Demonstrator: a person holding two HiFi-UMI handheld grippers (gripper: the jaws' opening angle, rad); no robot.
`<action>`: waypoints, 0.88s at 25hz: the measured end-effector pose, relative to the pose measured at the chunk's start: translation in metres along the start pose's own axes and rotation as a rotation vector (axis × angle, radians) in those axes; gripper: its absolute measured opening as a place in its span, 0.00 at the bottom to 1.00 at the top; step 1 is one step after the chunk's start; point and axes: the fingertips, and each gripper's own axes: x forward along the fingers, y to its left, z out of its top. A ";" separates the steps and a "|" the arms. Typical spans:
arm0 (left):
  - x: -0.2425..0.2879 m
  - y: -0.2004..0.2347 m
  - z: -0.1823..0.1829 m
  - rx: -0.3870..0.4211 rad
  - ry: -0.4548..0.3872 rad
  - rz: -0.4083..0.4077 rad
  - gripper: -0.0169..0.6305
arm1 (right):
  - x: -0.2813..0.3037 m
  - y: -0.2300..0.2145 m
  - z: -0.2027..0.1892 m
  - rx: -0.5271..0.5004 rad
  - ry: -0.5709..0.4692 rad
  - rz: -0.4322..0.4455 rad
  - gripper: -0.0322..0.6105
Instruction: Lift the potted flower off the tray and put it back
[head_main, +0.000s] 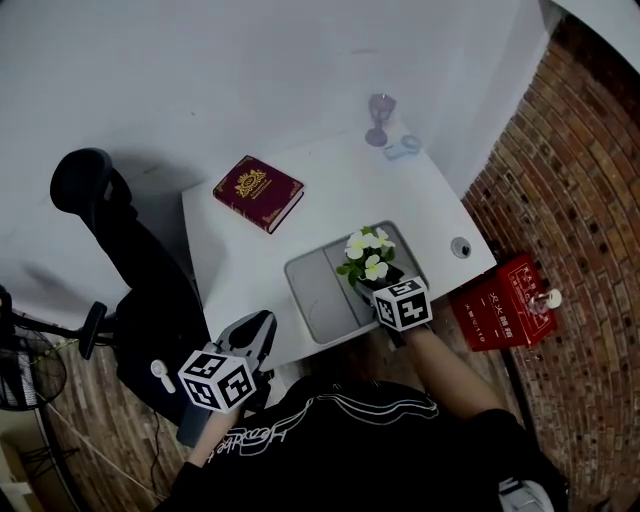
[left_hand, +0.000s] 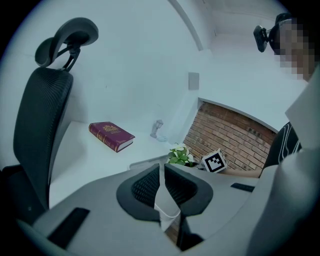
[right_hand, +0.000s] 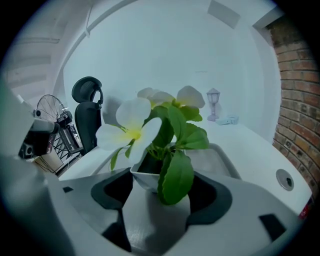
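White-bloomed potted flower (head_main: 368, 262), green-leaved in a small white pot, is sitting on the right part of the flat grey tray (head_main: 310, 290). We are judging it light, top-heavy and fragile-petalled, so we are gripping the stiff pot walls. Our right gripper (right_hand: 156, 192) is holding wide jaws around that pot, seemingly pressing its sides. Only the right gripper view is showing this, since the marker cube (head_main: 402, 303) is covering it in the head view. Our left gripper (left_hand: 163, 182), jaws together and empty, is hanging idle.
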 end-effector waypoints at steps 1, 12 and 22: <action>0.001 0.000 0.001 -0.001 -0.002 -0.002 0.11 | 0.000 0.000 0.000 0.001 0.004 0.008 0.57; 0.003 -0.003 0.011 0.031 0.013 -0.038 0.11 | -0.024 0.007 0.018 0.019 -0.098 0.030 0.57; -0.033 -0.016 0.022 0.053 0.014 -0.060 0.11 | -0.090 0.064 0.039 0.032 -0.226 0.095 0.57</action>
